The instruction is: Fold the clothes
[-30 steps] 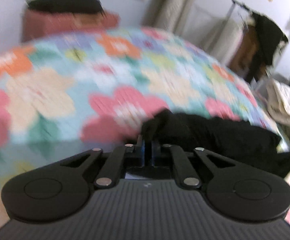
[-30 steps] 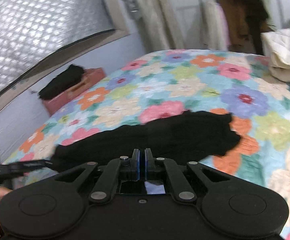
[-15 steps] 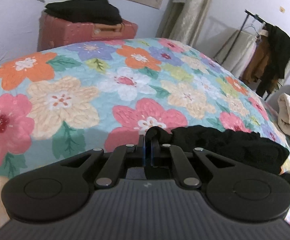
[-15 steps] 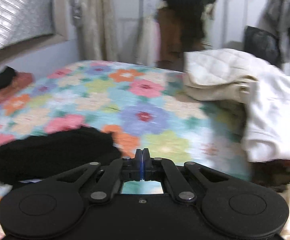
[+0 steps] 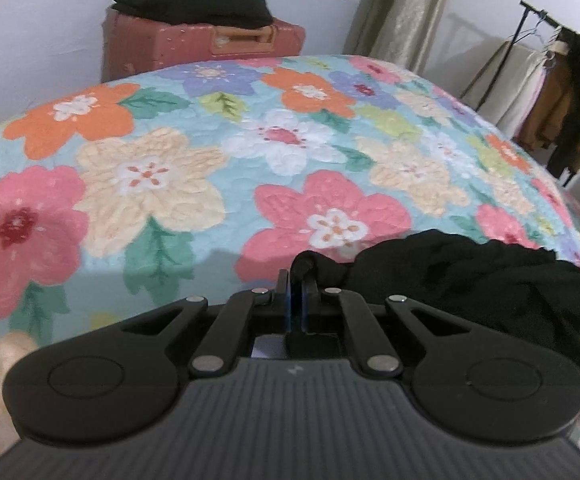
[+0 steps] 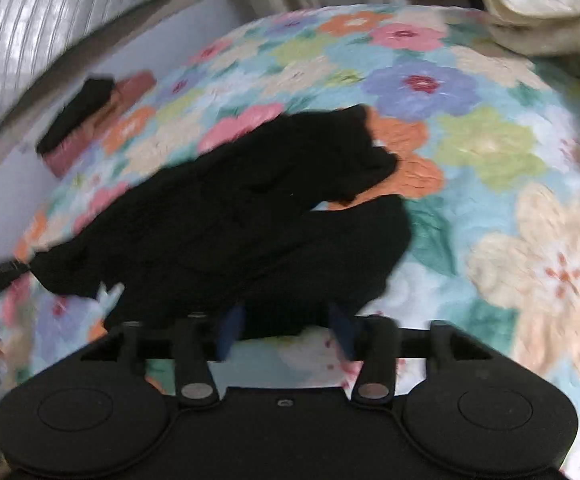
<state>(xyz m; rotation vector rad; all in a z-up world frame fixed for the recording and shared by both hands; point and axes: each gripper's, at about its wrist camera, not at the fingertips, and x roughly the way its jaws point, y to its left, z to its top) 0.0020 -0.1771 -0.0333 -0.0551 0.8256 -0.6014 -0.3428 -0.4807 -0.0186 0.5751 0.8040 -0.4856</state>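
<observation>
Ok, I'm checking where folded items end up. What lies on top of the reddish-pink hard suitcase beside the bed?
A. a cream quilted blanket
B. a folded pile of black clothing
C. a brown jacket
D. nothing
B. In the left wrist view a folded pile of black clothing sits on the reddish-pink hard suitcase, behind the flower-patterned bedspread.

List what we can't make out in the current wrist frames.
- Black garment, right wrist view: motion blur hides its type and fold lines.
- Right gripper, jaws opening: the near cloth edge lies between the fingers; contact unclear.
- Left gripper: shut on a garment corner; its own body hides the cloth below.
- Clothes rack, left wrist view: cut off by the frame edge.
</observation>
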